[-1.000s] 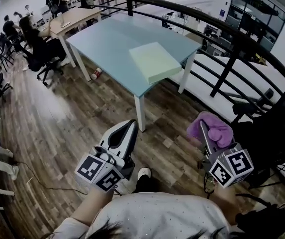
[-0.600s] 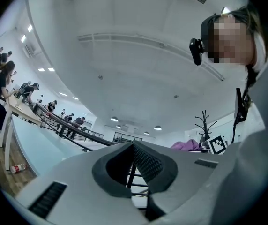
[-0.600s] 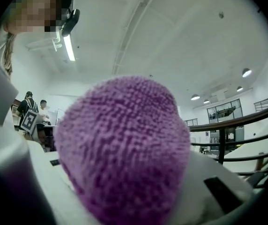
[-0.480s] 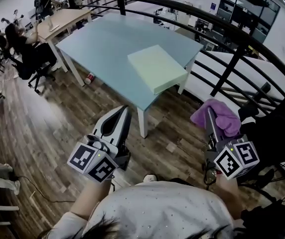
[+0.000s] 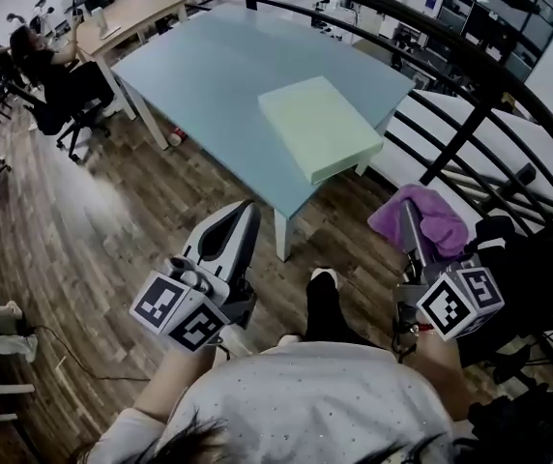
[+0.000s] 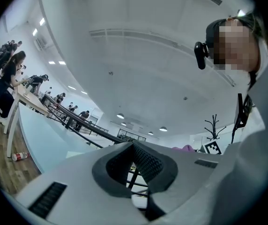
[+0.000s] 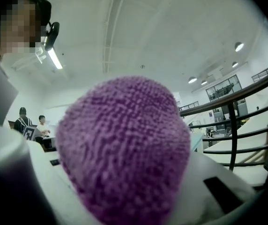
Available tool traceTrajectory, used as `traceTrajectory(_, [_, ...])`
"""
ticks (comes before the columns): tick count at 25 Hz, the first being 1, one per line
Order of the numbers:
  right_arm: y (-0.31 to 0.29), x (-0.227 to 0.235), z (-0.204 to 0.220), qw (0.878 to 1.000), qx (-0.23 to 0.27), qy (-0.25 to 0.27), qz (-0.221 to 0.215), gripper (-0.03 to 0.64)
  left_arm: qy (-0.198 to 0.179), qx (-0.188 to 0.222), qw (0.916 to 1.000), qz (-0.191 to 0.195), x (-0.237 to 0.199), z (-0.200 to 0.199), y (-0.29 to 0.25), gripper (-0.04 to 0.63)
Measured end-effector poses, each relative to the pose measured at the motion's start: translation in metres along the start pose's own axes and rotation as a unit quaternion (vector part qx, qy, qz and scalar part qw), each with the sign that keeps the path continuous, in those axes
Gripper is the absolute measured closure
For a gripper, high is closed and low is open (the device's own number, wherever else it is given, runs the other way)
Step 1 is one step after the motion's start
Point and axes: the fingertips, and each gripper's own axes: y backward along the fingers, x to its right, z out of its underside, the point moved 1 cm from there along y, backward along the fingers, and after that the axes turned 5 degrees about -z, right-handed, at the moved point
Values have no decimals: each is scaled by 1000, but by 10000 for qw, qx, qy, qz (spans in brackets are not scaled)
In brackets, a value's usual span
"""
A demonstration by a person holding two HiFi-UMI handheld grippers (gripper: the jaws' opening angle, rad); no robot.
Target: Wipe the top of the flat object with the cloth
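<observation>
A pale green flat block [image 5: 320, 127] lies near the front right corner of a light blue table [image 5: 209, 75]. My right gripper [image 5: 407, 218] is shut on a bunched purple cloth [image 5: 429, 222], held over the floor to the right of that corner; the cloth [image 7: 124, 149] fills the right gripper view and hides the jaws. My left gripper [image 5: 241, 218] is shut with nothing in it, short of the table's front edge. Its closed tips [image 6: 141, 165] show in the left gripper view.
A black railing [image 5: 470, 104] curves behind and to the right of the table. Seated people and chairs [image 5: 54, 75] stand by a wooden desk [image 5: 131, 17] at the far left. The table's white leg [image 5: 282, 235] is just ahead. A cable [image 5: 73, 356] crosses the wood floor.
The table and green block have come closer and lower in the head view. Both grippers have moved forward toward the table; the cloth stays in the right one.
</observation>
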Motion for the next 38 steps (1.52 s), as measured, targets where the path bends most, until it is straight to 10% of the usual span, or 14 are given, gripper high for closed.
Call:
traceTrajectory(20, [-248,102,-81,9852,-426,211,-1644,578,-140,228,9951,-955,-104,-46,-194,594])
traceTrajectory(35, [-399,116,-18,9320,-1111,335,-3434,578,18,-169,9801,-1976,-192,19,-299,591])
traceTrajectory(38, [-415,114,1,9230,-1343,643,-3549,578,237,-602,9708,-2310,-211,48,-313,477])
